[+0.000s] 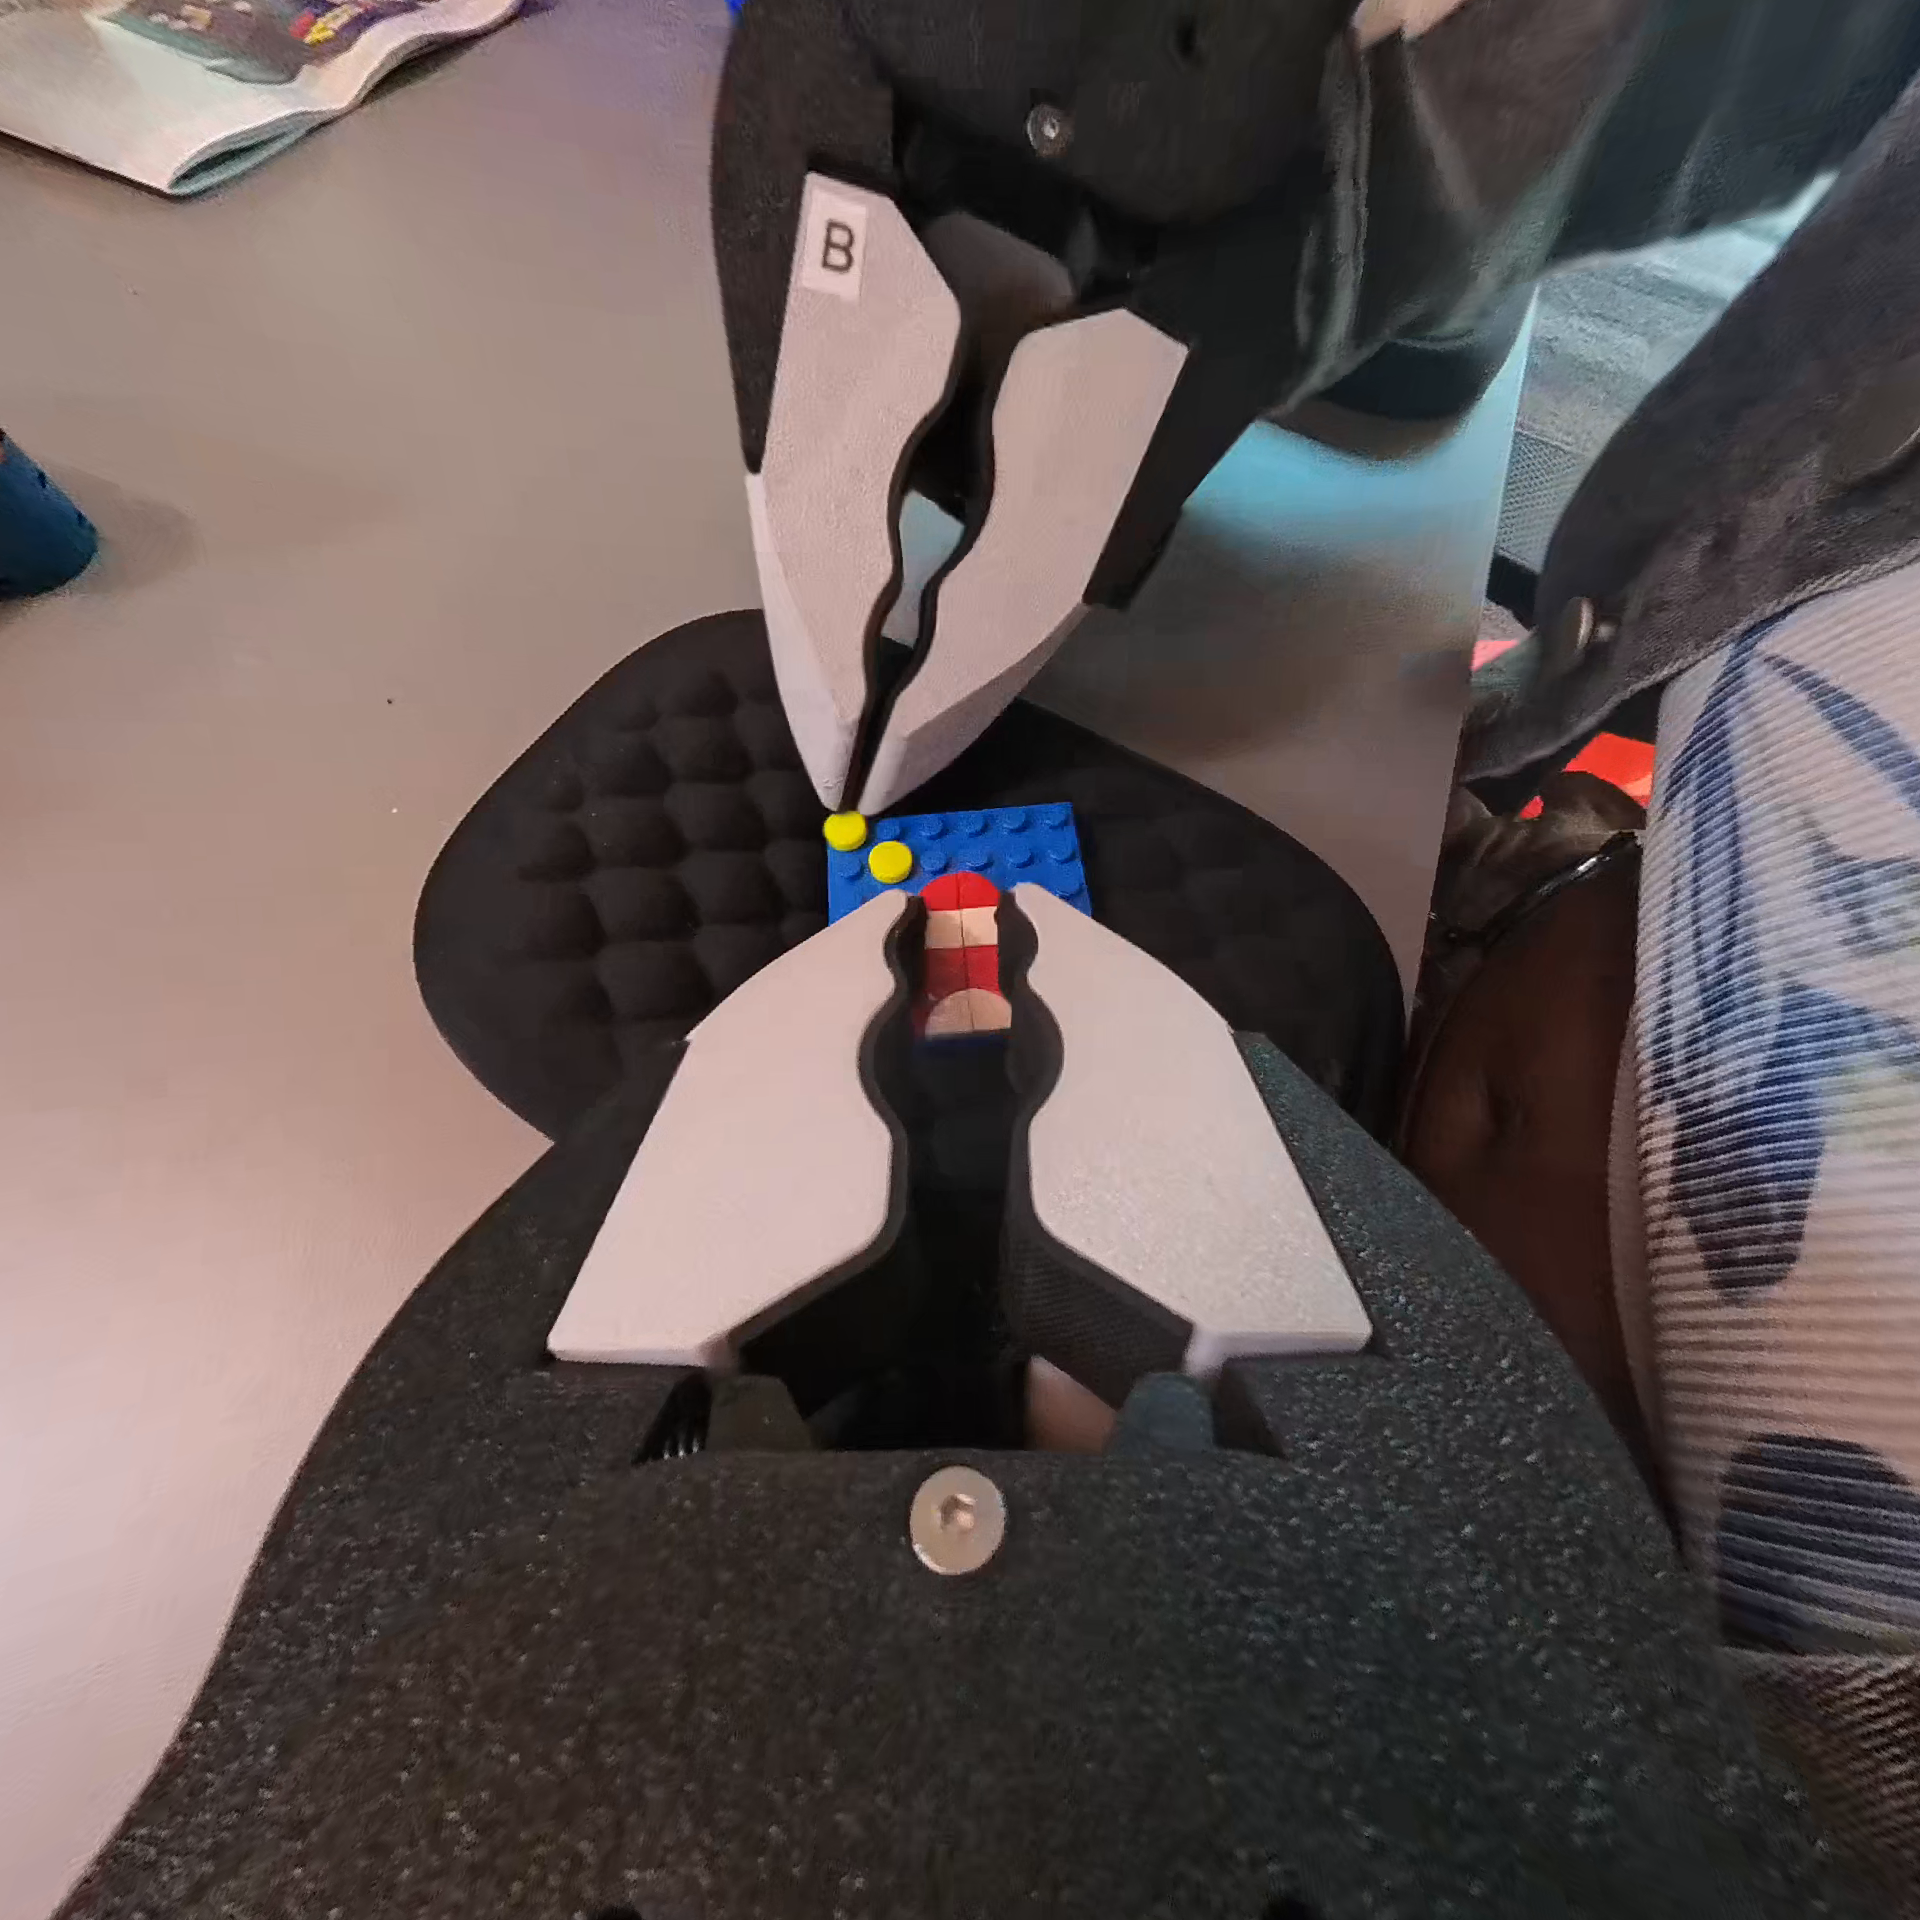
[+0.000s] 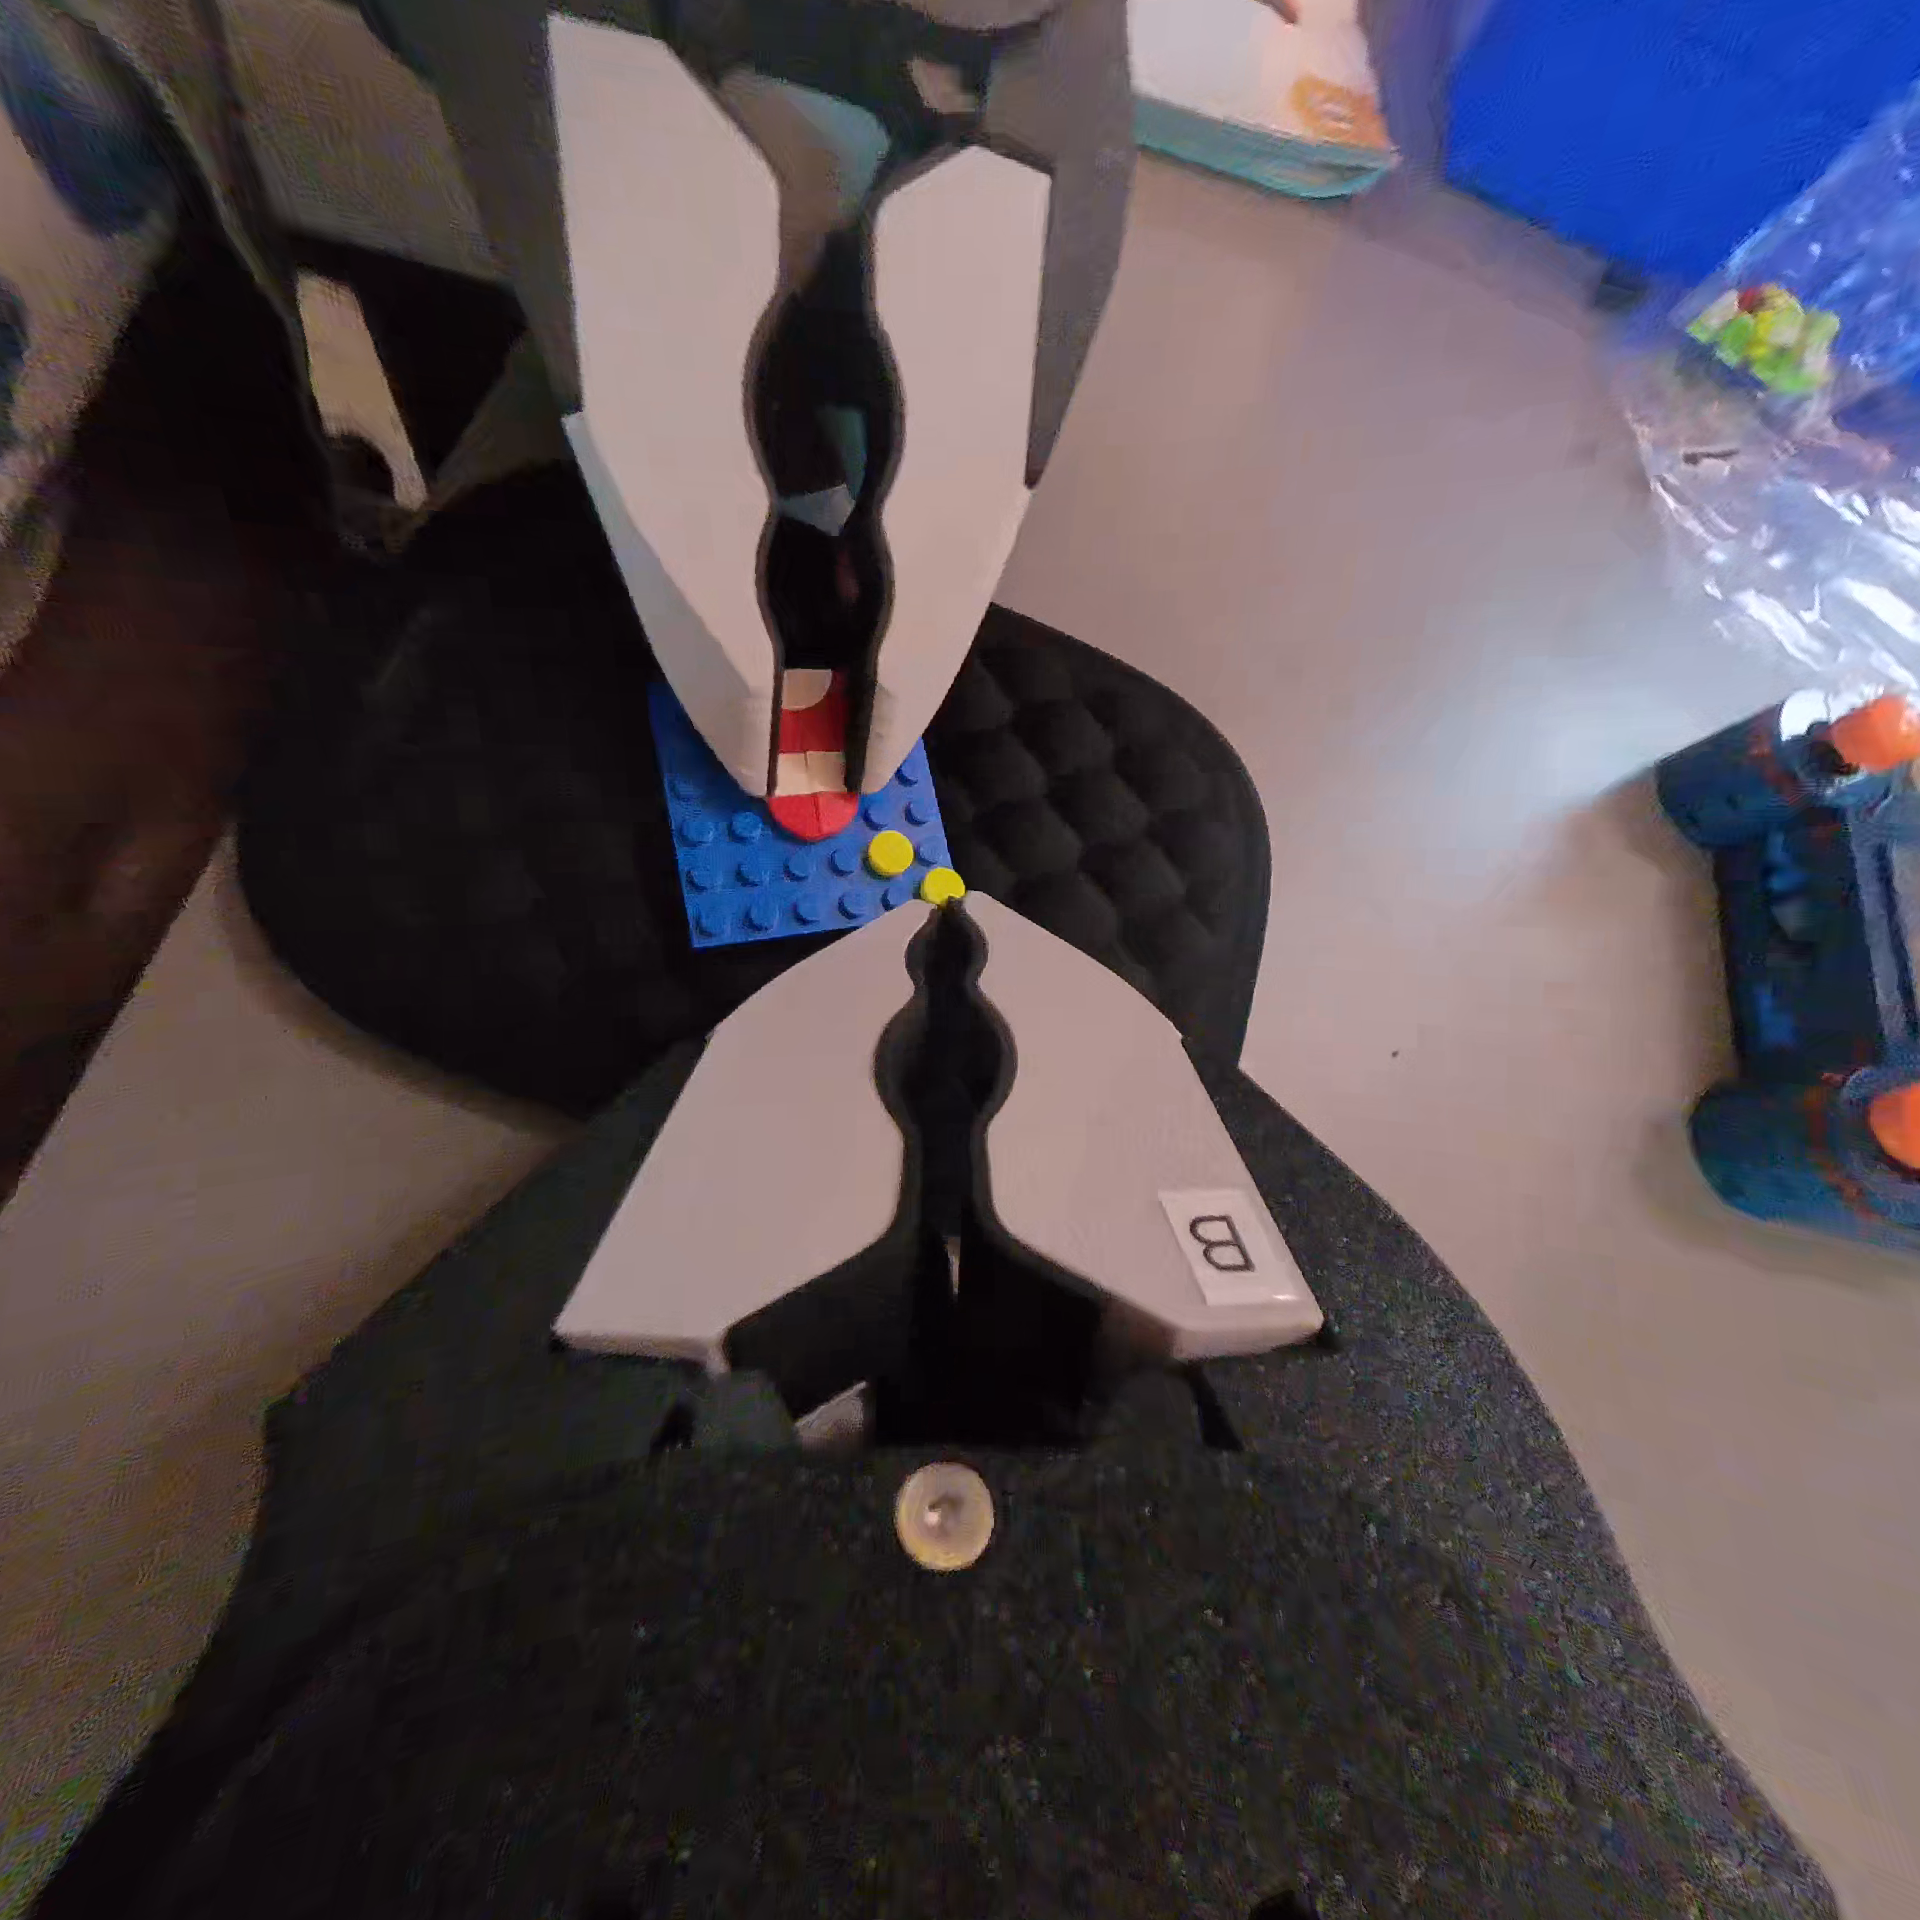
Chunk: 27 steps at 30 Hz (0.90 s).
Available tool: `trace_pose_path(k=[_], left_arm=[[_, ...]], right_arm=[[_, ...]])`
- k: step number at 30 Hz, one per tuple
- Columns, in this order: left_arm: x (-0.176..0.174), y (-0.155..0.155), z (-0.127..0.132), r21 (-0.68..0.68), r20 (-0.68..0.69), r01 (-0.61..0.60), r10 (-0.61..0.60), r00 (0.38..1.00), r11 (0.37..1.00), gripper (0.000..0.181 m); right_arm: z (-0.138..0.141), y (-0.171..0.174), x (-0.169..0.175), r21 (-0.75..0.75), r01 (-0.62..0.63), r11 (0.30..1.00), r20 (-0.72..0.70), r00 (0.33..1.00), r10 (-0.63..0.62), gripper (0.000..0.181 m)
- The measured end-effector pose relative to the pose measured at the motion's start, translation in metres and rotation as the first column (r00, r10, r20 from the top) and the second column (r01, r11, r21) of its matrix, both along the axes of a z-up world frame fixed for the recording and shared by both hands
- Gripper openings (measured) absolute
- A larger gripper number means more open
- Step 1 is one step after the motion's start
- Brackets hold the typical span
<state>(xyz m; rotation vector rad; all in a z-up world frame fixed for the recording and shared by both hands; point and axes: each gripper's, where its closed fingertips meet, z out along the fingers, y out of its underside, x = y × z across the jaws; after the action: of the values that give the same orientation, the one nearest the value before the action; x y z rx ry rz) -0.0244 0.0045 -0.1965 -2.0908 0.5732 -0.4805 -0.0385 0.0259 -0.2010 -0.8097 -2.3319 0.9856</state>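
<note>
A blue studded plate (image 1: 1023, 844) lies on a black quilted pad (image 1: 644, 883). A red and tan brick stack (image 1: 964, 966) stands on the plate. My left gripper (image 1: 961, 909) is shut on this stack, with a pad on each side. Two yellow round tiles sit on the plate, one at its corner (image 1: 844, 830) and one beside it (image 1: 889, 860). My right gripper (image 1: 850, 810) comes down from above, shut, its tips touching the corner tile. The right wrist view shows the same: the right gripper (image 2: 943, 906) is at the corner tile (image 2: 942, 885) and the left gripper (image 2: 816, 769) is on the stack (image 2: 810, 727).
A booklet (image 1: 208, 83) lies on the grey table at the far left. A person's patterned sleeve (image 1: 1766, 1039) is at the right. A clear bag with green pieces (image 2: 1766, 332), a blue and orange toy (image 2: 1808, 987) and a blue box (image 2: 1662, 104) stand to the right.
</note>
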Motion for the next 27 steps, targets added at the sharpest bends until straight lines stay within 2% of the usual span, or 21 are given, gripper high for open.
trace_pose_path(k=[3,7,10,13,17,21,22,24,27], left_arm=[[0.0,0.0,0.0,0.01,-0.01,0.002,-0.002,1.0,1.0,0.014],[0.001,0.0,0.001,0.022,-0.021,0.01,-0.01,1.0,1.0,0.013],[0.001,-0.001,0.002,0.031,-0.03,0.012,-0.012,0.999,0.999,0.013],[0.001,-0.001,0.002,0.033,-0.031,0.019,-0.018,0.999,0.999,0.013],[0.002,-0.001,0.002,0.036,-0.035,0.032,-0.031,0.999,0.999,0.014],[0.002,-0.001,0.001,0.033,-0.036,0.038,-0.036,0.999,0.999,0.014],[0.002,-0.001,0.001,0.037,-0.042,0.04,-0.039,0.998,0.999,0.014],[0.002,-0.001,0.001,0.036,-0.043,0.04,-0.039,0.998,0.999,0.014],[0.002,0.0,0.0,0.036,-0.047,0.039,-0.037,0.998,0.999,0.014]], right_arm=[[0.003,0.0,0.001,-0.173,0.069,0.983,0.019,0.998,-0.067,0.0],[0.02,0.002,-0.002,-0.396,0.045,0.917,0.218,0.975,0.047,0.009],[0.009,0.0,-0.001,-0.283,-0.048,0.958,0.351,0.924,0.15,0.012],[0.001,-0.005,0.004,-0.185,-0.23,0.955,0.399,0.871,0.287,0.011],[-0.001,-0.005,0.005,-0.086,-0.433,0.897,0.4,0.81,0.43,0.011],[-0.004,-0.005,0.006,-0.069,-0.522,0.85,0.466,0.737,0.49,0.012],[-0.004,-0.004,0.006,-0.054,-0.542,0.839,0.468,0.728,0.501,0.007],[-0.005,-0.004,0.005,-0.014,-0.591,0.806,0.444,0.719,0.535,0.007],[-0.005,-0.005,0.005,0.137,-0.637,0.759,0.338,0.75,0.569,0.006]])
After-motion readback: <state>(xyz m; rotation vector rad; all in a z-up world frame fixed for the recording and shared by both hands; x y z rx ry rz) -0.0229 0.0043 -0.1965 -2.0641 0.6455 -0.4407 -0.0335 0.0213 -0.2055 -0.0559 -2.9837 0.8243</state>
